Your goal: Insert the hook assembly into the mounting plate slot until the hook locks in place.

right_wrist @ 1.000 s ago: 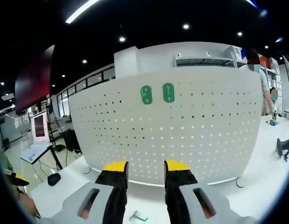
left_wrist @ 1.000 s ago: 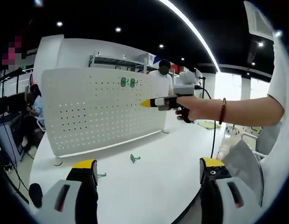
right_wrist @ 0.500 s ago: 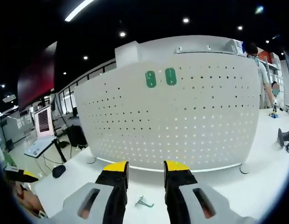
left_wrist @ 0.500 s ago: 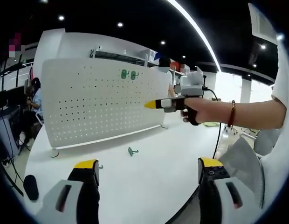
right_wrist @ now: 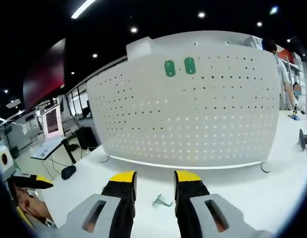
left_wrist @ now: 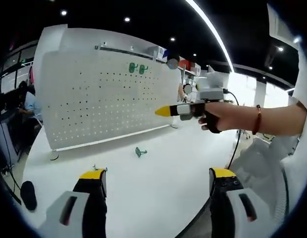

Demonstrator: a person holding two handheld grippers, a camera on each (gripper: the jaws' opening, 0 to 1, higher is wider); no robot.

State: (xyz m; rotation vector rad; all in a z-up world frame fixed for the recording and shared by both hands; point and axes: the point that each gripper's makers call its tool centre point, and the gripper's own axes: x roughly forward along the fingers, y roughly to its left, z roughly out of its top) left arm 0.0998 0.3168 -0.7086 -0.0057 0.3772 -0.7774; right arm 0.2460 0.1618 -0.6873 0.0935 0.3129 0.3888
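two green hooks (right_wrist: pixel 179 67) sit on the pegboard (right_wrist: pixel 203 119), one hook (right_wrist: pixel 162 201) lies on the table (left_wrist: pixel 158 173), both grippers (left_wrist: pixel 153 181) (right_wrist: pixel 155 177) open, empty.

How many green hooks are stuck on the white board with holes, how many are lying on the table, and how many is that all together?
Hung on the pegboard: 2 green hooks
Lying on the table: 1 green hook
Total: 3 green hooks
A tiny piece nearer on the table is too small to tell.
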